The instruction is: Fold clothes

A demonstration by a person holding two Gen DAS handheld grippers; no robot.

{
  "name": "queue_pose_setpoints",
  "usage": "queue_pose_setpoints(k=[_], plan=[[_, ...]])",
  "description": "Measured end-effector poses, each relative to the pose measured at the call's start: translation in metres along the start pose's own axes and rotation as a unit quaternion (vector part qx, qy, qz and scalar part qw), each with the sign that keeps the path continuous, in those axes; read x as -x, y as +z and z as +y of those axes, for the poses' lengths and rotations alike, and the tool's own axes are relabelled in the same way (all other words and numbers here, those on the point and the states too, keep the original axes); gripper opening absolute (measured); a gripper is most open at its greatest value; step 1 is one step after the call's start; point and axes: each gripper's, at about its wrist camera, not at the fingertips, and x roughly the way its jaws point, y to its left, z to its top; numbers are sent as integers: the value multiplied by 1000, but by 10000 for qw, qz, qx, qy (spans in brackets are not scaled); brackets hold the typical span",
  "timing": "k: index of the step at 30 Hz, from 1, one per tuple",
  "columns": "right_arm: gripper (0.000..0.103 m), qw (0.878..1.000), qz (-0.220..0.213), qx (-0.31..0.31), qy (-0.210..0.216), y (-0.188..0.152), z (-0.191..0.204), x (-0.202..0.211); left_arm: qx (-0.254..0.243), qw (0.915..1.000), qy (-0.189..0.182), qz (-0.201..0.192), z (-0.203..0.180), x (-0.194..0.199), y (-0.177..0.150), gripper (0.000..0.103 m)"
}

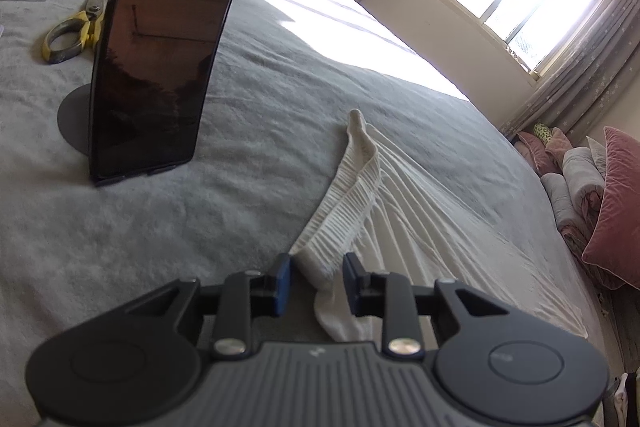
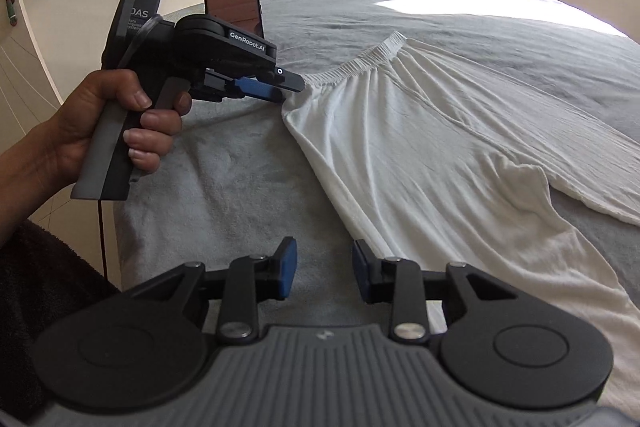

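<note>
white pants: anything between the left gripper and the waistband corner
Nothing visible. The left gripper is open, with the waistband corner of the white pants already lying between its fingers. The phone and scissors stand off to the side on the bed.

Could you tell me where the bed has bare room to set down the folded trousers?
Free: the grey blanket between the white trousers and the near bed edge. Crowded: the corner with the phone and scissors.
</note>
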Motion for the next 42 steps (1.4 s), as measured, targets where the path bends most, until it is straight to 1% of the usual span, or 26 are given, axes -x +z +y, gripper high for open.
queue_pose_setpoints(k=[5,6,8,9,11,12,13,15,18,20,23,24,27,28,31,36,40,41,42], plan=[[35,9995,81,55,-292,-2,-11,-1,38,10000,-17,20,-4,-2,0,27],[35,9993,188,80,-306,-5,-12,-3,42,10000,-20,24,-4,-2,0,27],[23,9986,374,191,-325,-8,-11,-7,50,10000,-27,27,-5,-2,-1,27],[11,9981,472,238,-324,-9,-10,-10,51,10000,-16,25,-5,-2,-1,27],[6,9981,484,241,-304,-10,-8,-10,60,10000,25,16,-5,-4,-1,28],[1,9982,474,235,-274,-10,-8,-9,61,10000,68,-3,-5,-5,-1,27],[0,9985,458,213,-210,-10,-7,-9,61,9999,124,-31,-5,-6,-1,22],[0,9987,464,182,-79,-9,-4,-9,54,9995,273,-115,-5,-6,-2,7],[0,9986,500,154,110,-10,1,-11,63,9984,485,-280,-5,0,-1,5],[0,9988,451,179,20,-9,-1,-9,-14,9979,548,-342,-5,4,0,5],[1,9990,376,219,-120,-7,-3,-6,-72,9982,540,-240,-4,4,1,6],[14,9990,350,232,-166,-7,-4,-5,-42,9985,521,-183,-3,3,1,7],[18,9988,275,271,-306,-6,-6,-2,75,9988,468,-85,1,3,3,11],[19,9987,250,284,-352,-5,-7,-1,117,9990,437,-63,1,3,4,16],[19,9983,289,232,-444,-5,-14,0,216,9992,348,-30,2,6,7,24],[19,9977,391,300,-471,-7,-18,0,246,9991,324,90,-2,5,5,27],[20,9972,413,324,-538,-7,-18,0,89,9991,360,191,-7,3,1,27],[21,9972,425,313,-537,-7,-19,0,12,9990,381,218,-8,2,0,27],[27,9971,439,302,-535,-7,-20,0,-63,9989,395,239,-9,2,-2,28]])
